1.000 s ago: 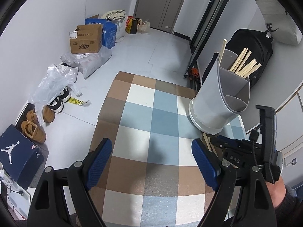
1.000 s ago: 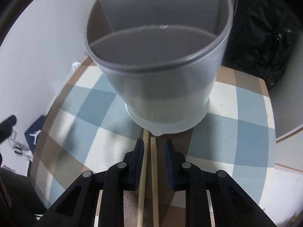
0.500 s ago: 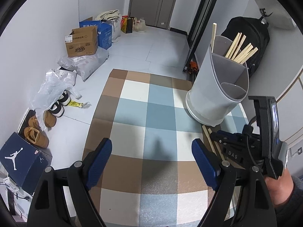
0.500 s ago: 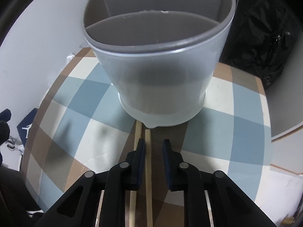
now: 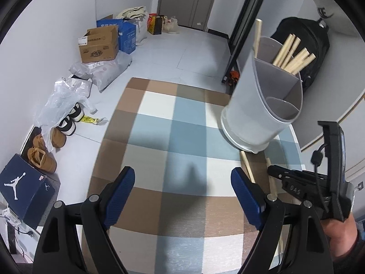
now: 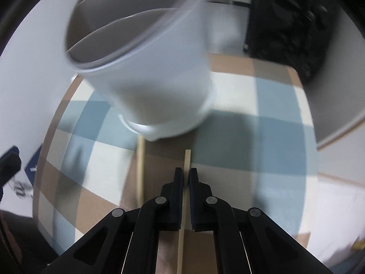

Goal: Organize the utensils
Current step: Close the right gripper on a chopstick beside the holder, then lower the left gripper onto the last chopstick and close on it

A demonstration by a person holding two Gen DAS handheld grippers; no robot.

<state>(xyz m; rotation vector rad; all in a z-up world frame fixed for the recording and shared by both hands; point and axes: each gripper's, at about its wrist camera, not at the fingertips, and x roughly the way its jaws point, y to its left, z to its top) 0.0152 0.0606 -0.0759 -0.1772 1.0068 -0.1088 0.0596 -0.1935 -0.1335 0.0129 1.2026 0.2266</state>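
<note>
A grey divided utensil holder (image 5: 262, 105) stands on the checked table, with several wooden chopsticks (image 5: 294, 56) in its back compartment; it fills the upper right wrist view (image 6: 150, 68). My right gripper (image 6: 186, 178) is shut on one wooden chopstick (image 6: 186, 162), just in front of the holder's base; it also shows in the left wrist view (image 5: 276, 173). A second chopstick (image 6: 141, 166) lies on the table to its left (image 5: 247, 166). My left gripper (image 5: 182, 189) is open and empty above the table's middle.
The checked tablecloth (image 5: 171, 137) covers the table. A black backpack (image 5: 317, 45) stands behind the holder. On the floor to the left are cardboard boxes (image 5: 98, 45), plastic bags, shoes (image 5: 43, 157) and a blue shoe box (image 5: 22, 187).
My right gripper has closed on one chopstick and shifted it right, away from the other one. The left gripper drew back slightly and stayed open.
</note>
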